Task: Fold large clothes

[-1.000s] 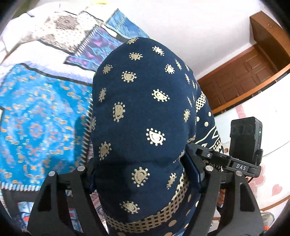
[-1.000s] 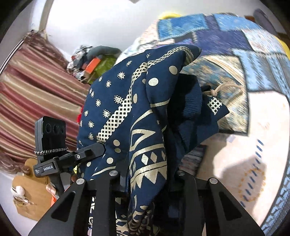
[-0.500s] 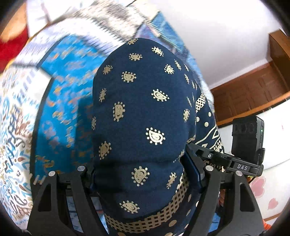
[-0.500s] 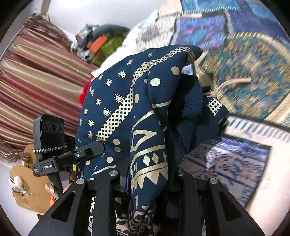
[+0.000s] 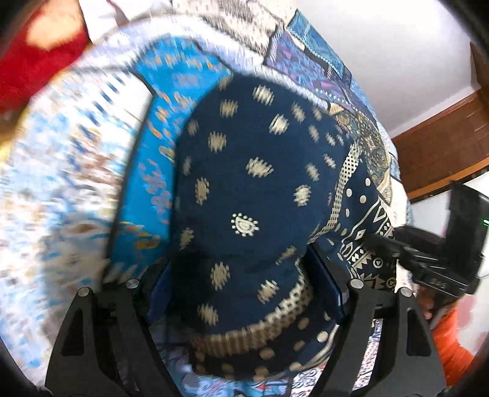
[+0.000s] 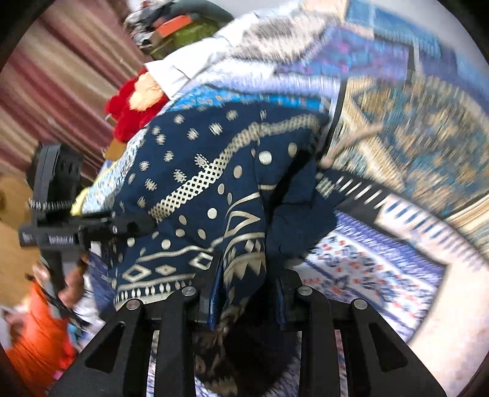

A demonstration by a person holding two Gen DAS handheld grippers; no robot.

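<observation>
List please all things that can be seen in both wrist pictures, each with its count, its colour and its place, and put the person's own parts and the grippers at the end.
Garment: one, navy with gold print, bunched between both grippers, over the bed.
Bedspread: one, blue and white patchwork, beneath the garment.
Red item: one, red with a pale patch, far edge of the bed; too blurred to name.
Curtain: one, maroon and beige stripes, behind the bed.
Clutter pile: one, green, orange and grey, beyond the bed.
Wooden furniture: one, brown, against the white wall.
Sleeve: one, orange, at the lower edge.
Left gripper: one, black, jaws opening, cloth between them.
Right gripper: one, black, shut on the garment.
</observation>
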